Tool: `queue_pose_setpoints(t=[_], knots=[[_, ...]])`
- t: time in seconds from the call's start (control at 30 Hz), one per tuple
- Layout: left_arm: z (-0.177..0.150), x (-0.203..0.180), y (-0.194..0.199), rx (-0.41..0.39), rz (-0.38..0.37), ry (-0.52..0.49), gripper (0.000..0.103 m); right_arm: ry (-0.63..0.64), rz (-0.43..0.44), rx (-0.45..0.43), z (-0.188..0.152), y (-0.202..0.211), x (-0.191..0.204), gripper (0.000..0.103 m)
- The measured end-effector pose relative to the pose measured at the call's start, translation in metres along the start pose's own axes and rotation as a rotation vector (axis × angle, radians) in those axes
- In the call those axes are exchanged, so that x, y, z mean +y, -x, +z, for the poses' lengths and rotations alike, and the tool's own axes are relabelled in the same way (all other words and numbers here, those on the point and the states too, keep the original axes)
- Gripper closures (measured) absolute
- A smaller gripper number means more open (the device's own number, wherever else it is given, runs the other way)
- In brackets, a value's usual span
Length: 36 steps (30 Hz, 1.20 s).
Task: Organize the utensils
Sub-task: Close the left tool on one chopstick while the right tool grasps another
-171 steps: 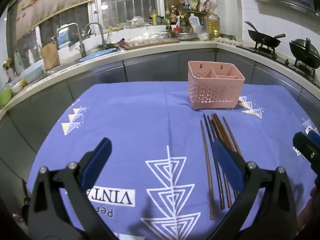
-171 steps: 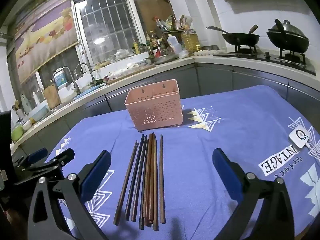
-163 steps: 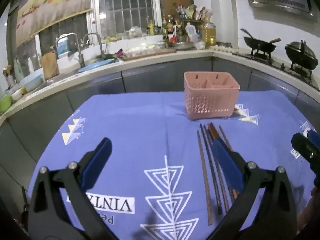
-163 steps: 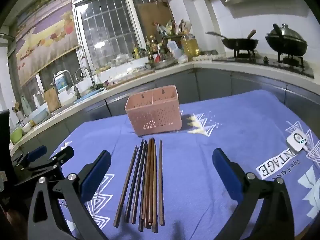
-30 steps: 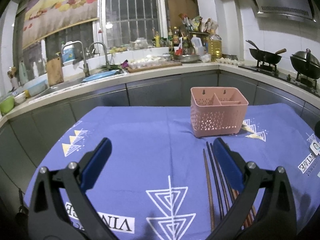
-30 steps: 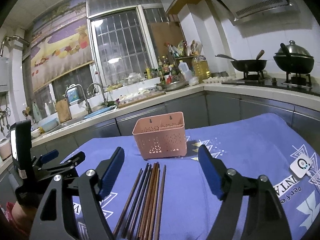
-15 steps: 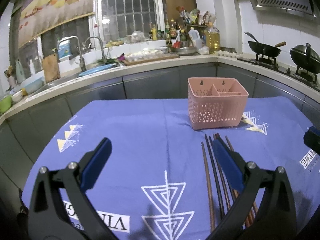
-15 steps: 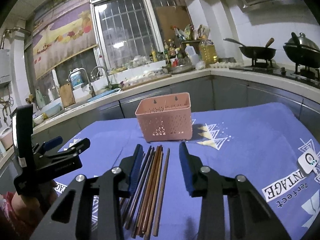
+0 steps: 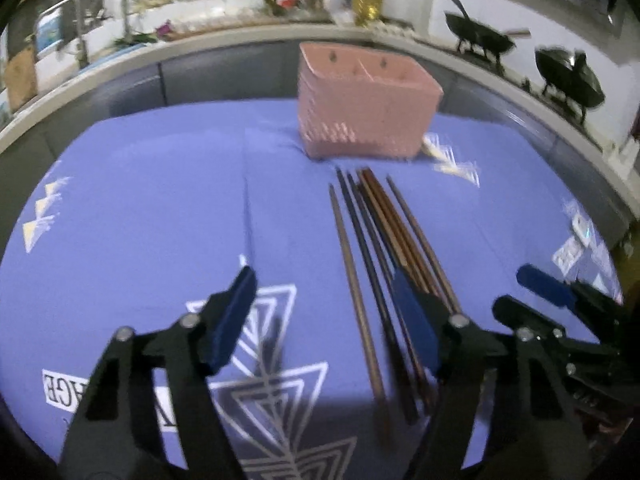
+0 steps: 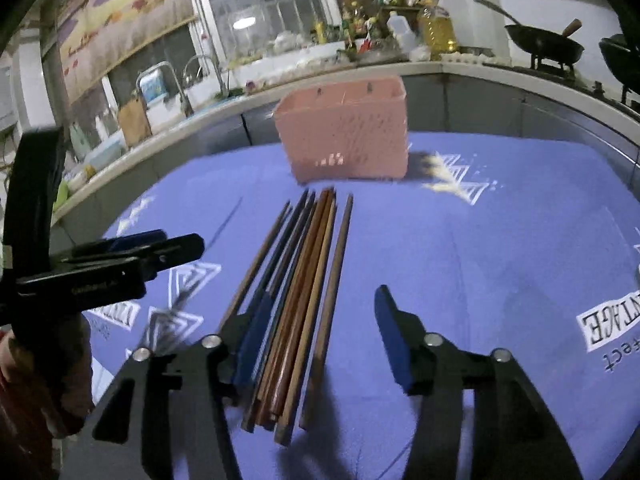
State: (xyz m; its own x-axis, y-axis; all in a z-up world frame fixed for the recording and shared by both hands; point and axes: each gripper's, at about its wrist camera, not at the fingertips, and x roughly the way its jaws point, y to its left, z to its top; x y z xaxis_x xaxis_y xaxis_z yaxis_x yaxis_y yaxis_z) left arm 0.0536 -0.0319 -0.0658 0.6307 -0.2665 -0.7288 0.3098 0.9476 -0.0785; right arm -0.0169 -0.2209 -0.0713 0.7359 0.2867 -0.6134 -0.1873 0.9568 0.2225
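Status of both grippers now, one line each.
Left gripper: open, holding nothing.
Right gripper: open, straddling the near ends of the chopsticks, not gripping them.

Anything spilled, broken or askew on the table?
Nothing stands out. The dark and brown wooden chopsticks lie in a loose row on the blue printed tablecloth, not yet sorted. The pink perforated plastic caddy stands upright beyond their tips.
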Motion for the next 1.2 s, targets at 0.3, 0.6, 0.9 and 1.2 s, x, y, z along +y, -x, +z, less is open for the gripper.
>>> queue_pose_setpoints(t=[0.3, 0.6, 0.9, 1.2], knots=[[-0.016, -0.012, -0.034, 0.118, 0.007, -0.07, 0.061, 0.1, -0.091, 0.081, -0.009, -0.022, 0.0, 0.07], [-0.017, -0.018, -0.044, 0.118, 0.052, -0.119, 0.077, 0.165, -0.112, 0.14, -0.018, -0.04, 0.007, 0.07], [-0.006, -0.01, -0.051, 0.126, 0.052, -0.116, 0.086, 0.196, -0.161, 0.133, -0.01, -0.047, 0.002, 0.07], [0.043, -0.006, -0.089, 0.15, 0.045, -0.175, 0.086, 0.228, -0.078, 0.244, 0.06, -0.111, -0.013, 0.07]])
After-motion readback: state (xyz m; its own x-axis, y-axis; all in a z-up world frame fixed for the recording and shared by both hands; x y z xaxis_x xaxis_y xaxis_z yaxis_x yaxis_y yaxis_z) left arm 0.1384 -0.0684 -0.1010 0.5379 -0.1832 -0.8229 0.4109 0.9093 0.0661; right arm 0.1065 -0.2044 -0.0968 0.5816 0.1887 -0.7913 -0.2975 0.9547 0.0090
